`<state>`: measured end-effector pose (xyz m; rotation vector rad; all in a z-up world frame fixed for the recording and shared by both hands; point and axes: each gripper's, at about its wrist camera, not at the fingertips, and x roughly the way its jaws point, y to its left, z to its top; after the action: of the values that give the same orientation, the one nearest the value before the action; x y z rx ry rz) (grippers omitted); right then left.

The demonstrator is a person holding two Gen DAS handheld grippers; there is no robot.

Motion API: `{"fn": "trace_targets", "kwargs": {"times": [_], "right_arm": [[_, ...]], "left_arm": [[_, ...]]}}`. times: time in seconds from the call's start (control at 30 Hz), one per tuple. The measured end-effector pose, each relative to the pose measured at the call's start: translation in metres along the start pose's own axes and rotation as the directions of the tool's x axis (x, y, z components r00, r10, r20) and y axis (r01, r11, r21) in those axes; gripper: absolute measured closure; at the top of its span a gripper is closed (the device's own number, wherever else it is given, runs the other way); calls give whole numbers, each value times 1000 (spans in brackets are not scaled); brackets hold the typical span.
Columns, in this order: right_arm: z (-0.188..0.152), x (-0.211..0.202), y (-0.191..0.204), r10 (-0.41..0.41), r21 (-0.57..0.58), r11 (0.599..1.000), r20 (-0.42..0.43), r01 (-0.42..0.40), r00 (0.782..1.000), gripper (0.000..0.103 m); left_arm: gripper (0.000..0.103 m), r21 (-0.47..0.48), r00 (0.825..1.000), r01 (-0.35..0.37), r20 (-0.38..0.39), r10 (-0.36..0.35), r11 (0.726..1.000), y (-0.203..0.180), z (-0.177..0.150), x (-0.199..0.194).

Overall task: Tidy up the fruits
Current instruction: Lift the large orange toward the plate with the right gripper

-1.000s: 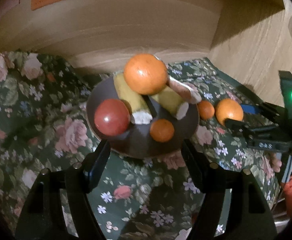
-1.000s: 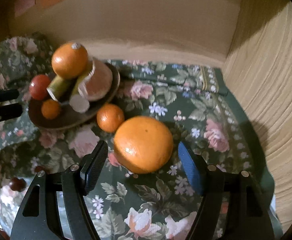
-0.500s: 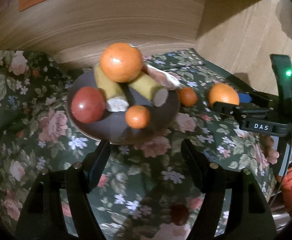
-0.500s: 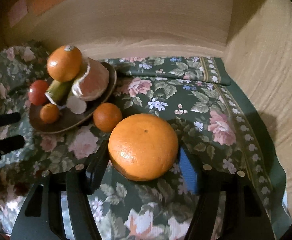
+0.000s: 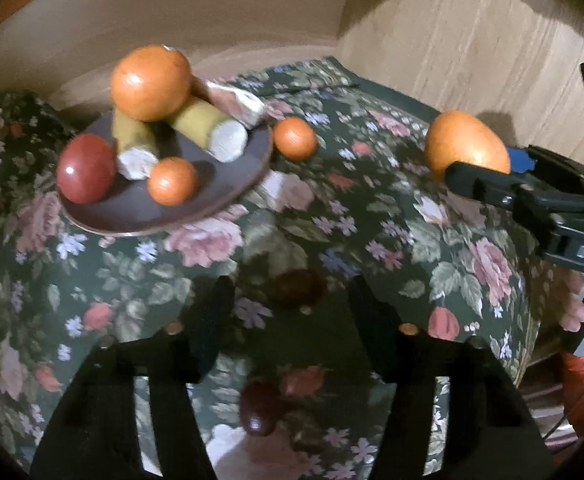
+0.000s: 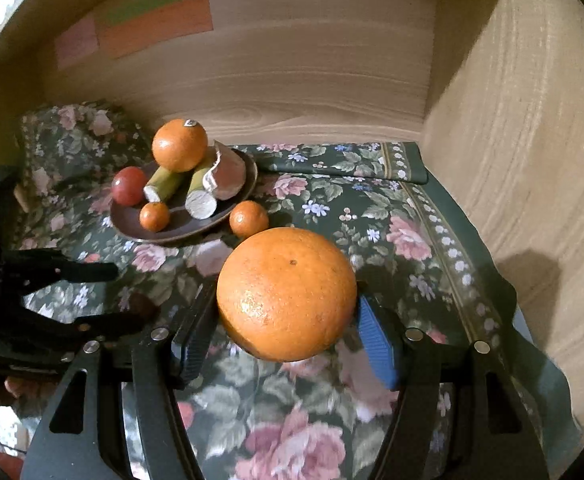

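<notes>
1. Left wrist view: my left gripper (image 5: 288,312) is spread wide with nothing between the fingers, over the floral cloth (image 5: 371,240). A dark small fruit (image 5: 297,288) lies on the cloth between the fingertips, another dark fruit (image 5: 260,408) nearer the camera
2. Same view: brown plate (image 5: 220,196) upper left carries a red fruit (image 5: 86,168), a small orange (image 5: 172,180), two cut banana pieces (image 5: 212,130) and an orange stacked on top (image 5: 150,82). A loose small orange (image 5: 295,138) sits just beside the plate rim
3. Right wrist view: my right gripper (image 6: 288,328) pinches the big orange (image 6: 286,294) from both sides, and it looks lifted off the cloth, near the loose small orange
</notes>
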<state>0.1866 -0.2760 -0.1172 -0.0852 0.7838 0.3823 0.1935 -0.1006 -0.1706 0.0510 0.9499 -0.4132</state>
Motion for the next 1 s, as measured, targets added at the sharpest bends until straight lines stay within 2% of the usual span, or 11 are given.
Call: {"fn": "trace_targets", "kwargs": {"times": [0.07, 0.17, 0.4, 0.53, 1.0], "right_arm": [[-4, -4, 1, 3, -1, 1000, 2, -3, 1000, 40], [-10, -9, 2, 9, 1, 1000, 8, -9, 1000, 40], [-11, -12, 8, 23, -6, 1000, 17, -23, 1000, 40], [-5, -7, 13, 39, -13, 999, 19, -38, 999, 40], [44, 31, 61, 132, -113, 985, 8, -130, 991, 40]], "left_arm": [[57, 4, 1000, -19, 3, 19, 1000, -3, -1, 4], [76, 11, 999, -34, 18, 34, 999, -6, -1, 5], [77, -6, 999, -22, 31, 22, 1000, 3, -7, -6], [77, -27, 998, -23, 52, 24, 999, 23, -13, -25], [77, -143, 981, -116, 137, 136, 983, 107, -9, -78]]}}
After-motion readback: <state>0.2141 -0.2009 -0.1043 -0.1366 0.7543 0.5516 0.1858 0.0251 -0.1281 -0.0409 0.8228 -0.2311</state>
